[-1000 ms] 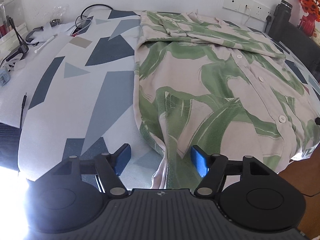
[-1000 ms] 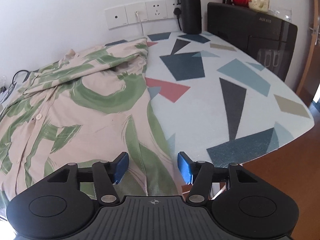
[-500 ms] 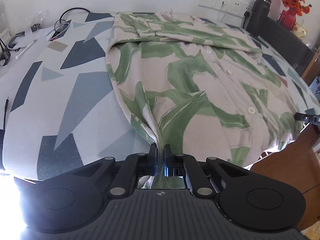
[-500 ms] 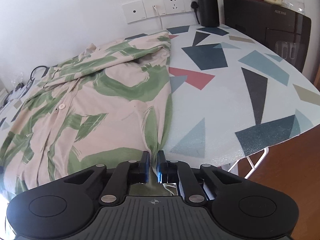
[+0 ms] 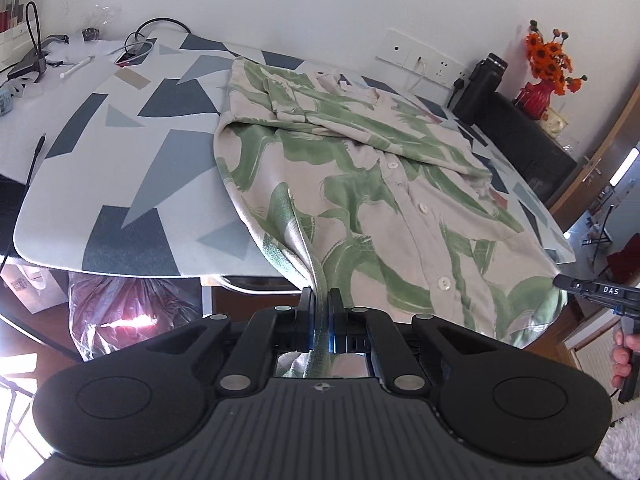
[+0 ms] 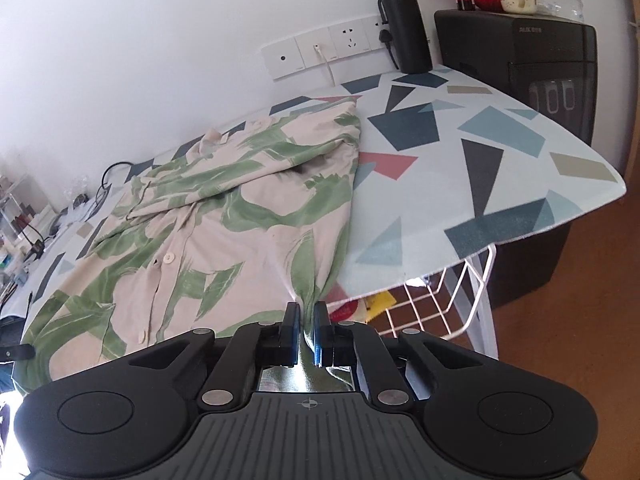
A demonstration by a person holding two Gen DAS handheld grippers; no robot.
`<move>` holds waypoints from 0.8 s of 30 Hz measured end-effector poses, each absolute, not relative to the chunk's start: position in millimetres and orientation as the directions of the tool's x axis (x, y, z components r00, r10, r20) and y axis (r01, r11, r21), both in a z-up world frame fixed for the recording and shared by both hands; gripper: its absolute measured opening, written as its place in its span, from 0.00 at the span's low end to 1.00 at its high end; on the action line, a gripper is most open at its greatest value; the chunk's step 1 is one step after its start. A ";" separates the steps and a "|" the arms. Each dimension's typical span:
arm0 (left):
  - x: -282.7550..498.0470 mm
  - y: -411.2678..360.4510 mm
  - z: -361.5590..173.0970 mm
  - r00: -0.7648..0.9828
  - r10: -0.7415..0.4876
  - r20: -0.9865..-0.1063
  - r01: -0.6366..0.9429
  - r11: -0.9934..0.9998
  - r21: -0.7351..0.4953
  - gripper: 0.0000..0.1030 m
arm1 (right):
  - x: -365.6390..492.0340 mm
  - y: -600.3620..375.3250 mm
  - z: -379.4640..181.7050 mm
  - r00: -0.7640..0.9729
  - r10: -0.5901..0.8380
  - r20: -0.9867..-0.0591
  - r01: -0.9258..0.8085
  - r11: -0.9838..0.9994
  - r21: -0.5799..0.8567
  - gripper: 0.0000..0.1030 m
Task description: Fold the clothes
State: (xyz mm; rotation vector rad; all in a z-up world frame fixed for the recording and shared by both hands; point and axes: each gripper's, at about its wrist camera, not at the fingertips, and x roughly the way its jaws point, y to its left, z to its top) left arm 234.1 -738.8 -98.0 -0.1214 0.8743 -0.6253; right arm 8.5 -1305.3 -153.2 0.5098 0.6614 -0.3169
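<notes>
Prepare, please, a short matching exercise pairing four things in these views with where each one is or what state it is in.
Things:
1. shirt
2. black flask
3. left hand-held gripper
4. red vase

Places or states:
A. on the black cabinet
B. spread on the patterned table
C. by the wall sockets
D. shut on the shirt's hem

Pairs: 1-B, 2-C, 3-D, 4-A

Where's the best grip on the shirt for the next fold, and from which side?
Probably the bottom hem corners, from the near table edge. The shirt lies flat, buttons up, hem hanging over that edge, so the fabric is free to pinch there. The left gripper and right gripper are shut on those corners.
</notes>
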 end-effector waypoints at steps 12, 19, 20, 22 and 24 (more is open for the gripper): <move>262.7 -741.5 -38.5 0.541 -0.681 -0.494 0.494 0.732 -0.469 0.06 | 29.3 -1327.5 -72.7 0.873 -0.189 -0.450 0.381 0.841 0.385 0.06; 326.5 -772.8 -3.4 0.619 -0.659 -0.427 0.516 0.751 -0.412 0.06 | 101.6 -1367.5 -31.0 0.907 -0.180 -0.381 0.327 0.870 0.368 0.06; 337.9 -777.9 -1.6 0.628 -0.651 -0.426 0.511 0.759 -0.404 0.06 | 114.0 -1372.8 -29.2 0.909 -0.174 -0.380 0.320 0.875 0.364 0.06; 362.3 -787.3 -3.0 0.648 -0.624 -0.437 0.483 0.780 -0.397 0.06 | 143.2 -1384.8 -30.6 0.907 -0.165 -0.387 0.310 0.884 0.351 0.06; 389.2 -797.4 -9.3 0.663 -0.592 -0.458 0.444 0.804 -0.397 0.06 | 174.3 -1399.9 -37.7 0.899 -0.162 -0.406 0.313 0.886 0.341 0.06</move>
